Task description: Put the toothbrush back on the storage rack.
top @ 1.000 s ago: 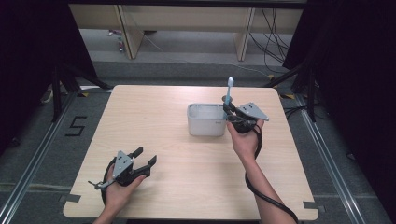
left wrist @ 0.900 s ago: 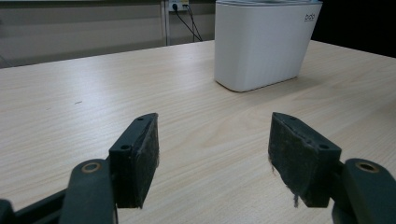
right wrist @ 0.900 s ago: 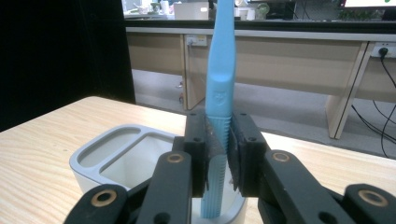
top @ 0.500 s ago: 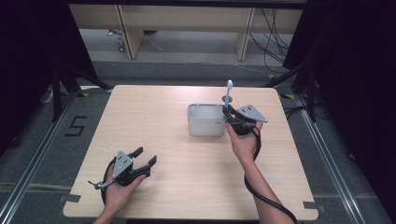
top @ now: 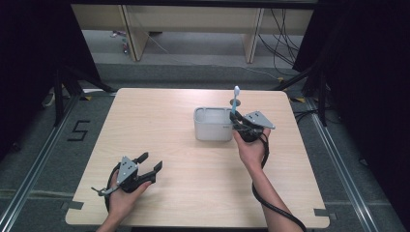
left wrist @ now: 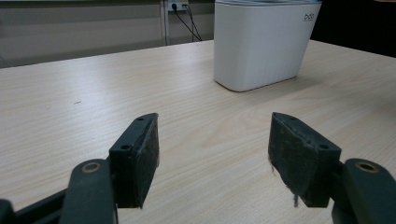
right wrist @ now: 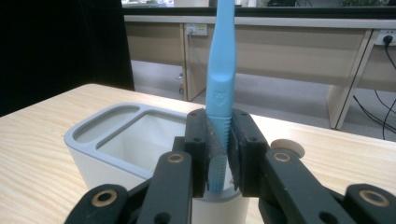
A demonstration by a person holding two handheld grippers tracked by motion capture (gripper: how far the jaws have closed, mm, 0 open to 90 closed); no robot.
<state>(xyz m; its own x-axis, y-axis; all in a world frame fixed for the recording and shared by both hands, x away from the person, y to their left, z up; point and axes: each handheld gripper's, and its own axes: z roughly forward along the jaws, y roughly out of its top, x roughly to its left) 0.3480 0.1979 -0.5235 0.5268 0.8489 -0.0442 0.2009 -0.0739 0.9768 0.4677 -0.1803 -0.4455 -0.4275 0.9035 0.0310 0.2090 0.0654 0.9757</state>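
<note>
A white holder (top: 212,124) with a grey rim stands right of the table's middle. It has a narrow compartment and a wide one (right wrist: 116,135). My right gripper (top: 236,123) hovers at the holder's right end, shut on a blue toothbrush (top: 235,99). The toothbrush (right wrist: 220,84) stands upright between the pads, its lower end just over the rim of the holder. My left gripper (top: 152,162) rests near the front left of the table. It is open and empty (left wrist: 212,154), pointing at the holder (left wrist: 261,44).
A small round disc (right wrist: 287,148) is set in the wooden table (top: 159,121) just behind the holder. A black cable (top: 270,205) trails from the right gripper along the forearm. Desks and cables stand beyond the table's far edge.
The right gripper with the toothbrush has shifted slightly left and down toward the holder. The left gripper has stayed put.
</note>
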